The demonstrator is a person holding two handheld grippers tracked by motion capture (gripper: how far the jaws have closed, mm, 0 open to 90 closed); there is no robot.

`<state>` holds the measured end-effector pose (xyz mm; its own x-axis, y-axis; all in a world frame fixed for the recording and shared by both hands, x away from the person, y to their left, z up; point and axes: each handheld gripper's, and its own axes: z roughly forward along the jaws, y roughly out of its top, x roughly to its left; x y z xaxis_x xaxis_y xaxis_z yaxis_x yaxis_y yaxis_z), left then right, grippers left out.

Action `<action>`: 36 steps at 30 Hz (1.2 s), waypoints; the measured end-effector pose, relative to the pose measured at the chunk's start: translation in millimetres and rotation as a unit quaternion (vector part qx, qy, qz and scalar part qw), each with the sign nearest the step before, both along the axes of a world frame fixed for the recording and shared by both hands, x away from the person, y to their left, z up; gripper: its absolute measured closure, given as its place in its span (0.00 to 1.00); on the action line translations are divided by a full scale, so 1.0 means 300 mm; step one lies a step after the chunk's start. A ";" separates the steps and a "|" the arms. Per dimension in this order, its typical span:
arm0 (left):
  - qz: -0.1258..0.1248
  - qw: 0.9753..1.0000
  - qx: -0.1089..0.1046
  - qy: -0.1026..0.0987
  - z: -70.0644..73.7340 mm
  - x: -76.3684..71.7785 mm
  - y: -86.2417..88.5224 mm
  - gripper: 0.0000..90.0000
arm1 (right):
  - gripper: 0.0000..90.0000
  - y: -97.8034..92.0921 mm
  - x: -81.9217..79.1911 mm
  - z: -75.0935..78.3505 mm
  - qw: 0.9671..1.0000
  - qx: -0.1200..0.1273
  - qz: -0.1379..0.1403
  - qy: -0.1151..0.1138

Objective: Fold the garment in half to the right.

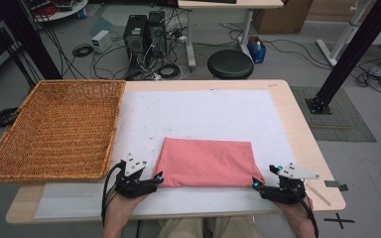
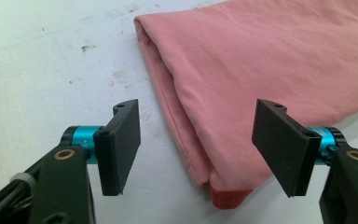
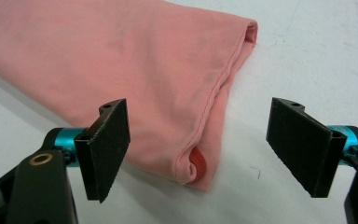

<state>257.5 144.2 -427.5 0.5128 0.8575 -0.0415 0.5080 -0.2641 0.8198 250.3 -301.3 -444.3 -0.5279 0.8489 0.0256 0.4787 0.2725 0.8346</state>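
Left hand-held gripper (image 1: 157, 179): jaws wide open, nothing held, straddling the near left corner of the folded pink cloth (image 1: 207, 162). Right hand-held gripper (image 1: 254, 184): same, wide open and empty at the near right corner. The cloth lies flat on the white mat (image 1: 203, 114) at the near-middle of the table (image 1: 297, 129), several layers stacked, with a red trim tab poking out at each near corner. A wicker basket (image 1: 54, 129) sits at the table's left, apart from the cloth.

Risks, as I read it:
- Closing high pinches only the top layer, so the fold would peel open on lift.
- Pads catching just the red tab means a weak hold and slip.
- Uneven lift between the two sides would sag or skew the stack.
- Low jaws may snag the mat.
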 end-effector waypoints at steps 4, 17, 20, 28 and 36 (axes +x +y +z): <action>-0.003 1.000 0.000 0.002 -0.003 -0.002 -0.008 0.36 | 0.23 0.003 0.001 0.001 1.000 -0.001 0.001 0.000; -0.002 1.000 0.017 0.023 -0.055 -0.015 -0.034 0.36 | 0.23 0.016 0.002 0.001 1.000 -0.002 0.012 0.001; -0.003 0.999 0.020 0.029 -0.058 -0.015 -0.039 0.36 | 0.23 0.019 0.000 -0.001 1.000 -0.002 0.013 0.002; 0.002 0.998 0.018 0.053 -0.070 -0.022 -0.036 0.36 | 0.23 0.021 -0.012 0.003 1.000 0.000 0.012 0.001; 0.003 0.999 0.031 0.044 -0.074 -0.030 -0.040 0.45 | 0.23 0.051 -0.007 0.015 1.000 -0.003 0.025 0.001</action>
